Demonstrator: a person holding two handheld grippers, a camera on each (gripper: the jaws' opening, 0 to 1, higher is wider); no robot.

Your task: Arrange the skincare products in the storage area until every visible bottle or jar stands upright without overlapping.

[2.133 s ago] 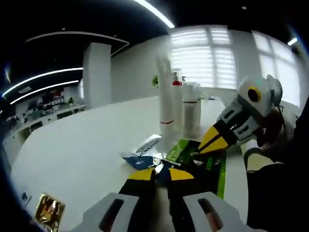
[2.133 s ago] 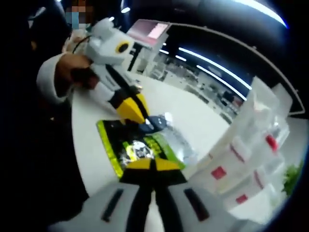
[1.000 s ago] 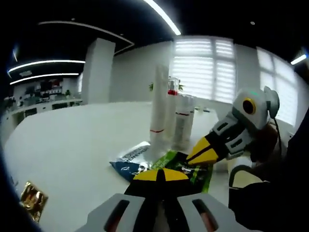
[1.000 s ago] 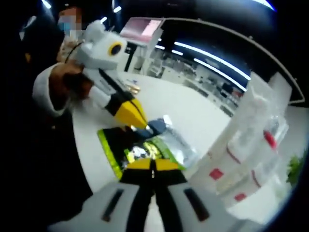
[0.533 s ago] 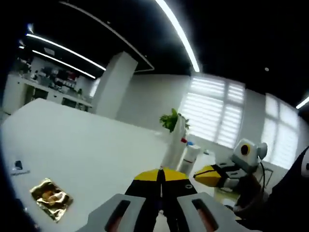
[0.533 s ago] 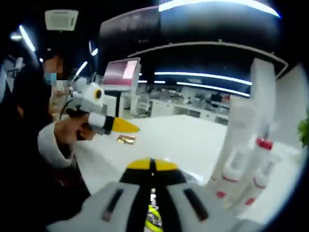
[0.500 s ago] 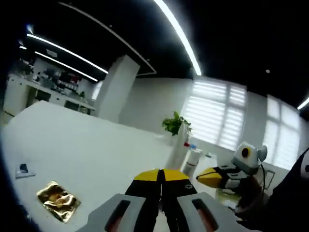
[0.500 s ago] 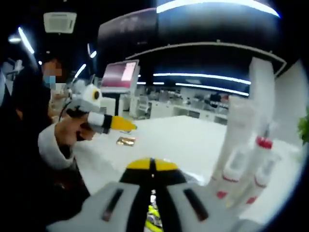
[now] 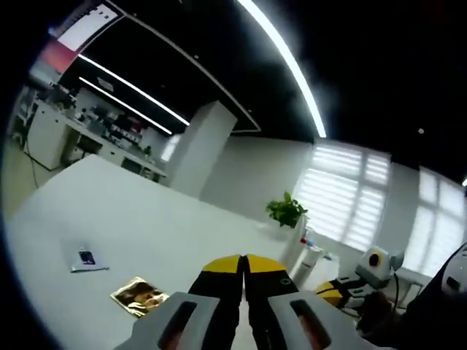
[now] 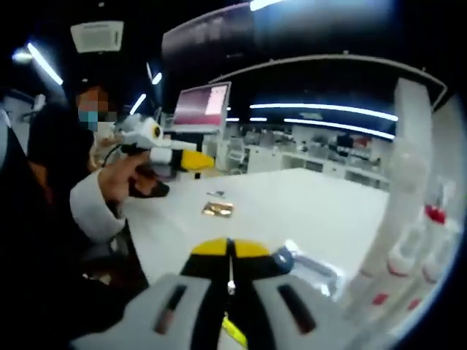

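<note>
On the white bench: what lies where

Left gripper (image 9: 243, 261): raised above the bench (image 9: 131, 226); yellow-tipped jaws pressed together, nothing visible between them.
Right gripper (image 10: 230, 250): jaws pressed together over the near edge of the bench; whether they pinch anything I cannot tell.
Bottles (image 10: 408, 240): a standing group of tall white tubes and bottles with red bands and one red cap, to the right of the right gripper's jaws and apart from them; in the left gripper view they stand small and far, just right of the jaw tips.
Gold sachet (image 9: 139, 297): flat on the bench, left of the left jaws.
Small white packet (image 9: 89, 259): flat, farther left.
Clear wrapper (image 10: 310, 266): crumpled, just right of the right jaws.
Potted plant (image 9: 286, 210): behind the bottles.
</note>
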